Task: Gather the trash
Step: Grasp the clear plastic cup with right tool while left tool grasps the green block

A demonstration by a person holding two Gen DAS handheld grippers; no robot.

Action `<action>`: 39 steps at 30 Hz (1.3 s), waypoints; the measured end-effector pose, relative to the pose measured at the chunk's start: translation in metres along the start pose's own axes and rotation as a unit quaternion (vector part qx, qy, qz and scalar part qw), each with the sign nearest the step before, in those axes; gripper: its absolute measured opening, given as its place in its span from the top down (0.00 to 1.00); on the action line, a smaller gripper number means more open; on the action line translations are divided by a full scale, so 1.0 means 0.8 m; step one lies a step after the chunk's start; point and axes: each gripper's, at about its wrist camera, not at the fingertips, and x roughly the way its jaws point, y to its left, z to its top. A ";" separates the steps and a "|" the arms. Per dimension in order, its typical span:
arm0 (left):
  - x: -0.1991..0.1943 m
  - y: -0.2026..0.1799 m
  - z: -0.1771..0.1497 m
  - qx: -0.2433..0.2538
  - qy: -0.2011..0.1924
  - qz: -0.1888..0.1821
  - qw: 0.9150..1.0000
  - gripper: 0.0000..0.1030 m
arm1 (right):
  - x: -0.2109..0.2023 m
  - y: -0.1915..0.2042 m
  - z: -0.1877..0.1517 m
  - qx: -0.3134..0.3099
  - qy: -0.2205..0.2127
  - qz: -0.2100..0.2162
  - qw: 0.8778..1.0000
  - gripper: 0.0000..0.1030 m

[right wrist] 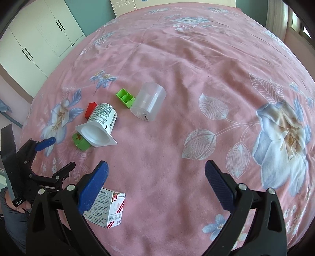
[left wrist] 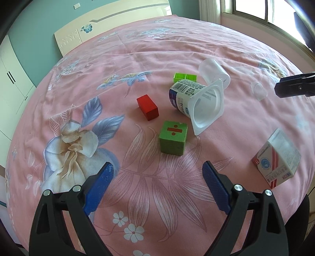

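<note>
My left gripper spread wide above the bed, yogurt cup tipped just beyond the green cube, my right gripper also spread, medicine box beneath its left finger

A pink bedspread printed with large white and blue flowers fills most of both views. At 12 o'clock in the left wrist view stands a cream headboard against a teal wall. Cream wardrobe doors sit at 9 o'clock. A bright window with a pale curtain lets in daylight at 1 o'clock.
</note>
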 end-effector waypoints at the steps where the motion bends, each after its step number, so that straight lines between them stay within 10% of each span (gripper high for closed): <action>1: 0.002 0.000 0.003 0.001 0.000 0.000 1.000 0.10 | 0.004 0.000 0.003 -0.003 0.003 -0.004 1.000 0.07; 32: 0.060 0.003 0.035 0.009 0.006 -0.005 1.000 0.10 | 0.107 0.009 0.107 0.023 0.039 0.010 0.999 0.07; 39: 0.066 0.005 0.039 0.009 0.006 -0.014 1.000 0.21 | 0.130 0.020 0.117 0.020 0.052 0.017 0.998 0.26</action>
